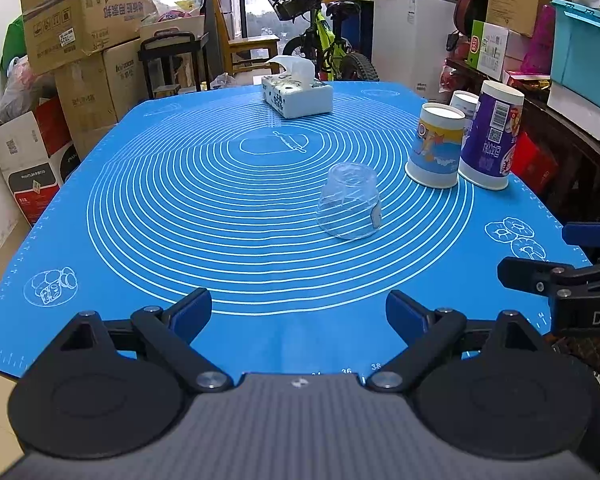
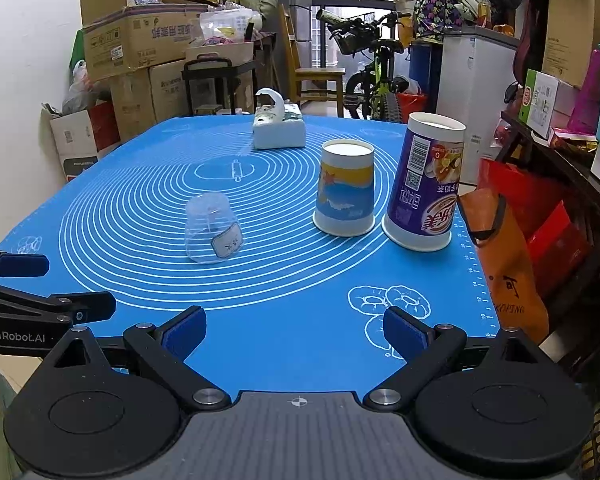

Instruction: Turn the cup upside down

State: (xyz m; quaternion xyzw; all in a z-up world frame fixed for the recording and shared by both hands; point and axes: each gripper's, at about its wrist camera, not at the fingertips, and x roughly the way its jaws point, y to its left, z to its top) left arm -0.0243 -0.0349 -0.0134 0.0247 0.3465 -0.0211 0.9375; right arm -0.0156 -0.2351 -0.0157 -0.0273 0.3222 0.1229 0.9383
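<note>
A clear plastic cup (image 1: 350,206) stands mouth-down on the blue mat (image 1: 180,200), right of centre; it also shows in the right wrist view (image 2: 213,228) with a small label. A blue-and-yellow paper cup (image 1: 436,146) (image 2: 345,188) and a tall purple cup (image 1: 492,136) (image 2: 426,182) stand mouth-down at the right. A third white cup (image 1: 463,101) peeks out behind them. My left gripper (image 1: 299,314) is open and empty near the mat's front edge. My right gripper (image 2: 295,332) is open and empty, to the right of the left one.
A white tissue box (image 1: 297,94) (image 2: 279,128) sits at the far side of the mat. Cardboard boxes (image 1: 80,20) stack at the left, a bicycle (image 1: 324,40) and white cabinet behind, an orange bag (image 2: 504,256) beside the right table edge.
</note>
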